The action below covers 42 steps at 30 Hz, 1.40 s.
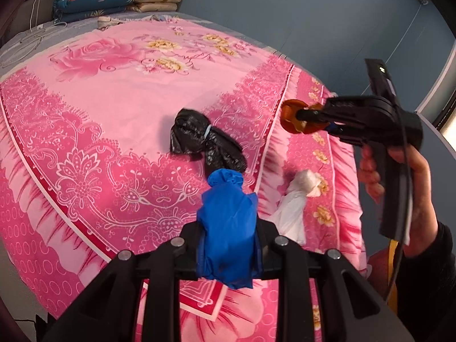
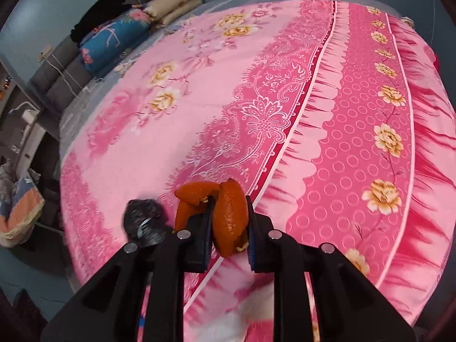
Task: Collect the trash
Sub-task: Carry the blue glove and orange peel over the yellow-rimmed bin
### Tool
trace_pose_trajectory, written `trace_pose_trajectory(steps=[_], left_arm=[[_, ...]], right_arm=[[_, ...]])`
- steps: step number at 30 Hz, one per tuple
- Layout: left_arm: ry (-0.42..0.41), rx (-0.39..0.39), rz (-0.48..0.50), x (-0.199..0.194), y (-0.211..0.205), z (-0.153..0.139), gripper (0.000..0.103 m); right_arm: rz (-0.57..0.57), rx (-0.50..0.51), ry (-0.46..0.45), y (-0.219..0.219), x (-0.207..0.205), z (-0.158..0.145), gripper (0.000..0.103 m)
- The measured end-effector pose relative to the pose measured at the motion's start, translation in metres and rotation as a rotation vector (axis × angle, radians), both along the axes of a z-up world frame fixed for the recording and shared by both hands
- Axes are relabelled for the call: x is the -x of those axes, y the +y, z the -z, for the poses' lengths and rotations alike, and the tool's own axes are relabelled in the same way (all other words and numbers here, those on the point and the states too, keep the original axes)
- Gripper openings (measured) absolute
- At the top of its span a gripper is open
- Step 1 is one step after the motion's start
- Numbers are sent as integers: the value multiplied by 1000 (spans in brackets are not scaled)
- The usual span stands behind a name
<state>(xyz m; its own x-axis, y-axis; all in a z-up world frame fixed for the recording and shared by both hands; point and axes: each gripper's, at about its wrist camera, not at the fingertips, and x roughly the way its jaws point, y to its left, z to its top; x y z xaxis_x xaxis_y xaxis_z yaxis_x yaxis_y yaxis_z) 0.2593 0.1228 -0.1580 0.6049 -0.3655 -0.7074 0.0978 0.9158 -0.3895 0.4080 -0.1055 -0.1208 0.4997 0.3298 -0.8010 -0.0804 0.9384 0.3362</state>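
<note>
Right gripper [image 2: 229,222] pinches curled orange peel [image 2: 229,222], light and bendy; left gripper [image 1: 228,245] clamps soft blue plastic bag [image 1: 228,228], black bag [image 1: 205,139] far.

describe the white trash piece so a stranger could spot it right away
Start at the pink floral bedspread and go to its circle-patterned border. The white bag lies crumpled there, right of the black bag, the only pale, translucent piece.
</note>
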Motion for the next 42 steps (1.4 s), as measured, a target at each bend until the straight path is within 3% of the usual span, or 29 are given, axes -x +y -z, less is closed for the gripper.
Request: trace_pose_trajectory(steps=[11,18,25,42], left_arm=[[-162,-41,77,52,-34,-70,23],[-275,-46,144,94,-65,-118,23],[-365,-54,229,133,-106,-156,23],[-435,-71,427,182,-195,-183,23]], right_arm=[[-63,-19,-136,-38,145,-83,19],[-2,-75,-238,-87,248,-126,19],[81,-77,-350,-125,322,-164,19],[275,-18,-545,-205,439,-234,19]])
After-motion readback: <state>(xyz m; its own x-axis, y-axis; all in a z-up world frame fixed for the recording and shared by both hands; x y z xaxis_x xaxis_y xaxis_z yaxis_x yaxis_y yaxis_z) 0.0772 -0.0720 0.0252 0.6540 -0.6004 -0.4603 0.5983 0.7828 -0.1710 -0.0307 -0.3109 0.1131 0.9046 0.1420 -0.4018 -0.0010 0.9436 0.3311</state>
